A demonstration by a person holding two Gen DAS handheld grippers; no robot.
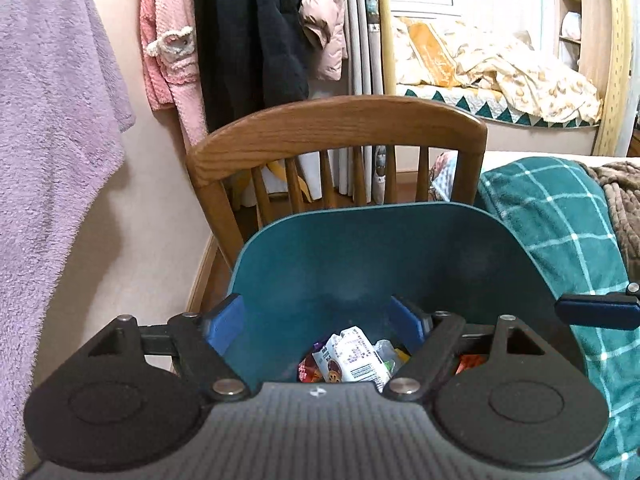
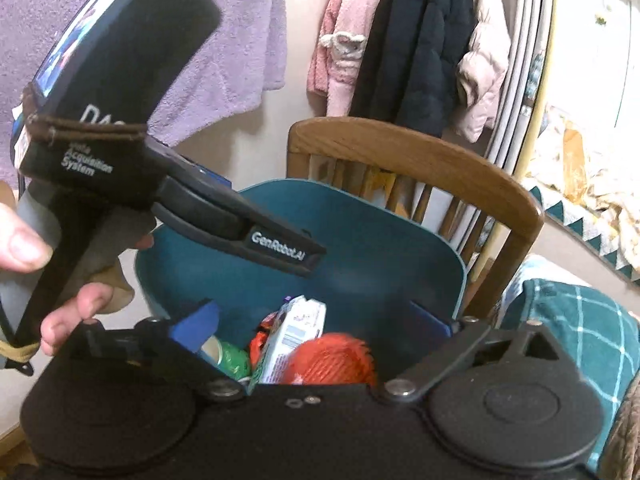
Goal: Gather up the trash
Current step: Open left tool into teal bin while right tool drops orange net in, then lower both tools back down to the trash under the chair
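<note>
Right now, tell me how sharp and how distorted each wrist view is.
Left wrist view: sharp; fisheye bends the chair back and the bin rim; corners vignette dark. Right wrist view: softer, with the orange mesh ball smeared by blur; the other gripper's body looms oversized at left.

Two wrist views side by side, both angled down, close over the teal bin (image 1: 360,264), sharing chair (image 2: 420,152) behind.

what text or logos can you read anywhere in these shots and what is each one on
"GenRobot.AI": side of the left gripper, right wrist view.
"Data Acquisition System": its black body, under large letters cut off by a brown strap.
White carton in the teal bin: print too small to read.
</note>
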